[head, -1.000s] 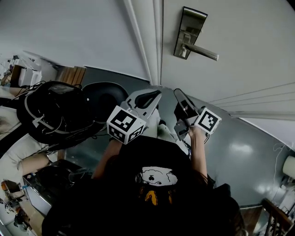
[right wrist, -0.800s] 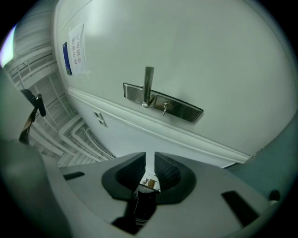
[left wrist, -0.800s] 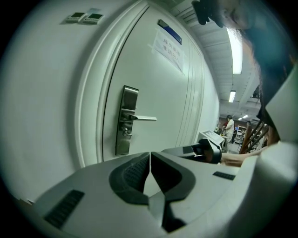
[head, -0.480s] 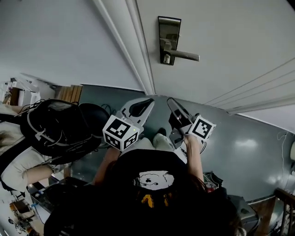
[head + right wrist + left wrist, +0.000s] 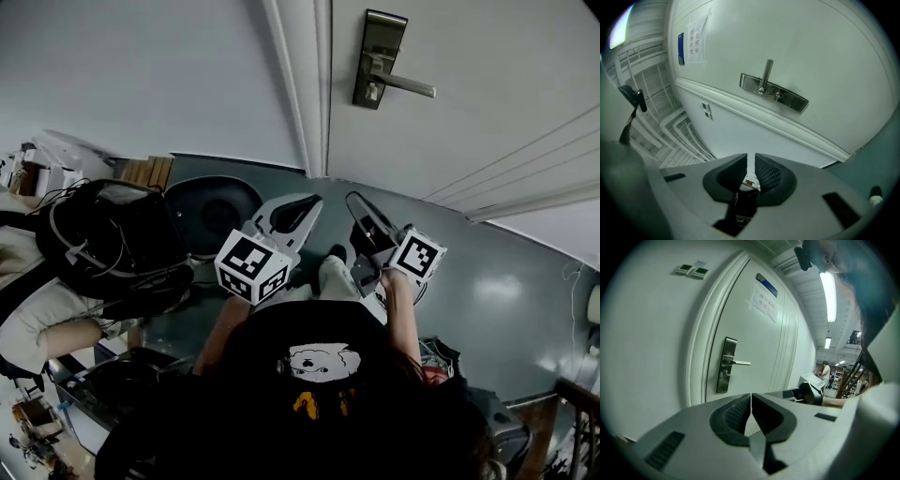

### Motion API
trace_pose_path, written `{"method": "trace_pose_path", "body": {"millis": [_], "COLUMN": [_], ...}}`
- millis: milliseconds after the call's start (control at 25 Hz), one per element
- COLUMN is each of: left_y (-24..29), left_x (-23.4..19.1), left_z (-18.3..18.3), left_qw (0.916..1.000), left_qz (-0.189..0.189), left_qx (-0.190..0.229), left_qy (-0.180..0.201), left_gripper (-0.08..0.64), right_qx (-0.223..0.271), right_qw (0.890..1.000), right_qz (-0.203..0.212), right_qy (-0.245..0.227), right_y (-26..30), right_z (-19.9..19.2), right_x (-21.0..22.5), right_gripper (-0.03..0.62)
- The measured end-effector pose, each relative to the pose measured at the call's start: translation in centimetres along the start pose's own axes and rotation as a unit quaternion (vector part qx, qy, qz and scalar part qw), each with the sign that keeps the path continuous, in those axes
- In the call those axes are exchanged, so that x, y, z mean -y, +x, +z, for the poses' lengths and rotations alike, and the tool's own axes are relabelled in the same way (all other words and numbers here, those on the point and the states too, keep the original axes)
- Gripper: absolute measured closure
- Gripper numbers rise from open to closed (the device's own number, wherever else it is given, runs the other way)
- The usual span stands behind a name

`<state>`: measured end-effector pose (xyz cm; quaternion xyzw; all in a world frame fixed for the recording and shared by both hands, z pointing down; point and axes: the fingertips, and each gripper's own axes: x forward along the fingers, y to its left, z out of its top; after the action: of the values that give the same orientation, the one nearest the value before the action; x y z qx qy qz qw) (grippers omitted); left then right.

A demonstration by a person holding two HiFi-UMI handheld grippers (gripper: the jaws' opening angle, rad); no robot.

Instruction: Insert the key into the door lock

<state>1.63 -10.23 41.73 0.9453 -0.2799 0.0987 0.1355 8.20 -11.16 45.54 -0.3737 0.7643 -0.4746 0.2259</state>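
Near the upper middle of the head view, the door lock (image 5: 380,61) stands well apart from both grippers. The right gripper (image 5: 751,161) clamps what looks like the key (image 5: 746,188), while the left gripper (image 5: 751,400) is closed and empty. Best to raise the key and square its blade to the keyhole before pushing.
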Motion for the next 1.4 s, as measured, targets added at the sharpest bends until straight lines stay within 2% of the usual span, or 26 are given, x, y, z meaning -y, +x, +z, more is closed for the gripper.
{"method": "trace_pose_path", "body": {"millis": [320,640,800,1120,1400], "left_y": [-9.8,-15.1,-16.3,-15.5,-15.6], "left_x": [1.9,3.7,4.5,5.6,8.2], "left_z": [-3.9,-5.9,-6.4,-7.9,-8.4], "left_qw": [0.9999,0.9995,0.999,0.9982,0.9982], "left_qz": [0.005,-0.006,-0.009,-0.014,-0.022], "left_qx": [0.005,0.017,0.022,0.021,0.013], "left_qy": [-0.014,-0.027,-0.038,-0.054,-0.053], "left_gripper": [0.546,0.546,0.546,0.546,0.546], "right_qx": [-0.009,-0.026,-0.038,-0.049,-0.048], "right_qw": [1.0,0.999,0.997,0.995,0.994], "right_qz": [-0.011,-0.028,-0.041,-0.053,-0.06], "right_qy": [-0.012,-0.036,-0.056,-0.075,-0.073], "right_y": [-1.6,-3.2,-3.9,-5.0,-7.7], "right_z": [-8.9,-14.7,-16.0,-16.4,-17.4], "right_x": [-4.5,-8.1,-9.0,-8.5,-8.8], "right_gripper": [0.554,0.57,0.572,0.574,0.574]}}
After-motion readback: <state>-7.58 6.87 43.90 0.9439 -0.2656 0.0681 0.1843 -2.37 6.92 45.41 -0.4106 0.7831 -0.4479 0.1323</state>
